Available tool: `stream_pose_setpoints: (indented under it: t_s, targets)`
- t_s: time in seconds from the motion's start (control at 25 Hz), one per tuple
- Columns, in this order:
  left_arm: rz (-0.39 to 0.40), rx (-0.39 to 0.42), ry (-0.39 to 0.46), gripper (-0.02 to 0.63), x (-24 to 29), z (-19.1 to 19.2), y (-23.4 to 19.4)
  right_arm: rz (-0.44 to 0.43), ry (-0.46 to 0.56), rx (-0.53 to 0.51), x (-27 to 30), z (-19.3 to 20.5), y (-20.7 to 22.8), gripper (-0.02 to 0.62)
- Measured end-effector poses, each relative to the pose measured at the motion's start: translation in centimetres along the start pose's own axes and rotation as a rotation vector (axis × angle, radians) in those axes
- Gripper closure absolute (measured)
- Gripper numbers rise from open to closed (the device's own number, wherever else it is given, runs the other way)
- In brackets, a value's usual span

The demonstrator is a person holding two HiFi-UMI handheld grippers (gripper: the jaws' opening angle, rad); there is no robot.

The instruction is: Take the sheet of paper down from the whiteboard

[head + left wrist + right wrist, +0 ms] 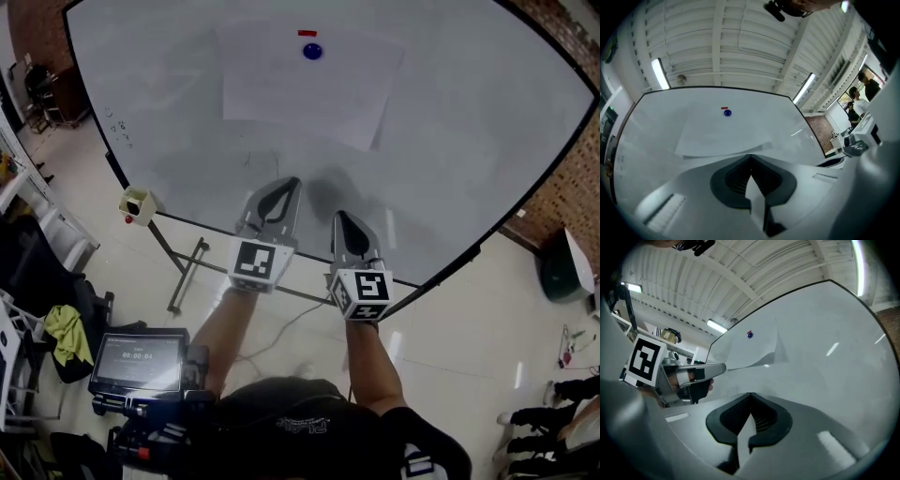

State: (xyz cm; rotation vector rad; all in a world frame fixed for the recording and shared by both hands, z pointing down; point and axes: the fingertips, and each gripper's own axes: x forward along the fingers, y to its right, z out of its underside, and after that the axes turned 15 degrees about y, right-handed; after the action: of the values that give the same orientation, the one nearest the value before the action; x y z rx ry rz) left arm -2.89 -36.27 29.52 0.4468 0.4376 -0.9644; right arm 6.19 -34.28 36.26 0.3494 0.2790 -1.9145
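Note:
A white sheet of paper (305, 84) hangs on the whiteboard (469, 141), pinned near its top by a round blue magnet (312, 51) under a small red mark (307, 33). Both grippers point at the board below the sheet. My left gripper (285, 184) is shut and empty, just under the paper's lower edge. My right gripper (341, 219) is shut and empty too, a little lower and to the right. The left gripper view shows the paper (724, 136) and magnet (727, 112) straight ahead of the shut jaws (750, 158). In the right gripper view the sheet (754, 350) lies up and left of the jaws (751, 396).
A small white holder (137, 203) sits at the board's lower left corner, above the stand's legs (183, 272). A chest-mounted screen (137, 361) is below. Chairs and clutter stand at the left (37, 281); brick wall at the right (572, 187). People stand far off (860, 93).

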Motion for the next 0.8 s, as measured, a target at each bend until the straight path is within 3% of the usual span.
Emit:
stream_pose_setpoints:
  t_s: [0.32,0.44,0.6,0.8]
  targets:
    - [0.036,0.252,0.154,0.602,9.0,-7.1,-4.6,-0.045,0.164,0.163,5.2,-5.9,3.2,0.578]
    - [0.033,0.326,0.151,0.514,11.4,-7.9,-6.4,-0.073,0.188,0.241,7.3,-6.3,4.0,0.481]
    - [0.020,0.364,0.127,0.448,13.7,-8.8,-7.8,-0.054,0.200,0.287,8.4,-7.1,5.5,0.443]
    - [0.025,0.387,0.117,0.386,14.9,-9.5,-8.1,-0.113,0.228,0.440,8.9,-8.3,5.5,0.410]
